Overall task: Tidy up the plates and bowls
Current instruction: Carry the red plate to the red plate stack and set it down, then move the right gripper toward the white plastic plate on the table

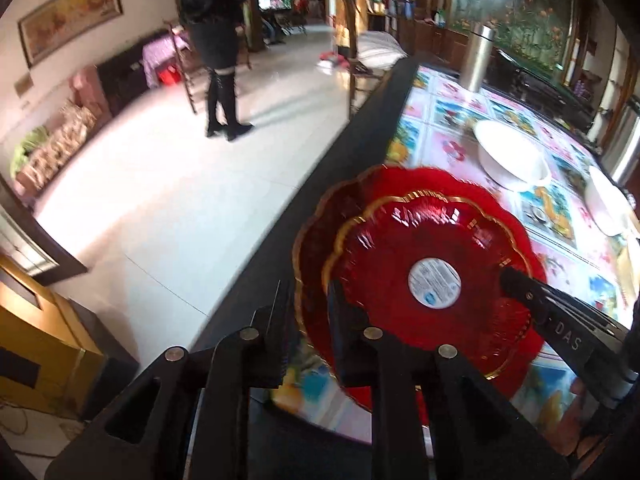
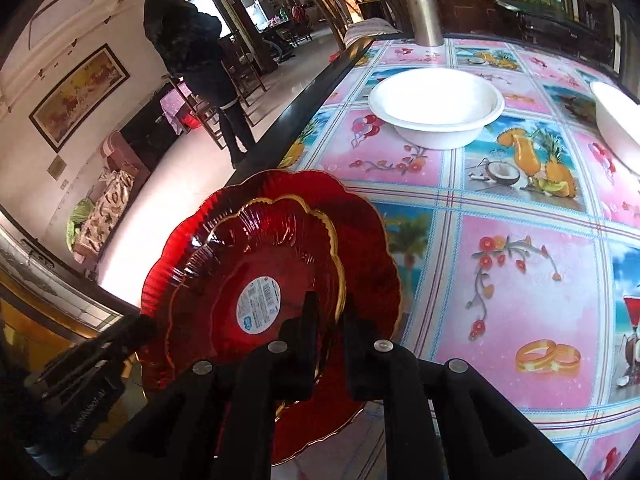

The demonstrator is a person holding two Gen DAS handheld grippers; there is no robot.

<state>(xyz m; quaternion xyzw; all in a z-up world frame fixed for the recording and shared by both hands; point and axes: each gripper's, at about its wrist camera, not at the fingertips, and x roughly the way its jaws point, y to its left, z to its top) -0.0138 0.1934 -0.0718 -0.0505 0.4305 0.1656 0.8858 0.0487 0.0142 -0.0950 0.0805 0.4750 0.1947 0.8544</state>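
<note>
Two scalloped red glass plates point(image 2: 280, 264), gilt-rimmed, ribbed, nested at worktop point(image 2: 520, 240) edge, near smooth white bowl point(image 2: 436, 108). Right hand-held gripper point(image 2: 328, 316) pinches smaller plate's rim; left hand-held gripper point(image 1: 308, 304) straddles rims, grip unclear.

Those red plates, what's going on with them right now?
A person is working two handheld grippers. The right gripper is clamped on the rim of the smaller red plate, which sits nested on the larger red plate near the table's edge. The left gripper straddles the rims. Two white bowls wait further back.

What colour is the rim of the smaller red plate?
Gold, on the smaller red plate; clearest in the right wrist view.
</note>
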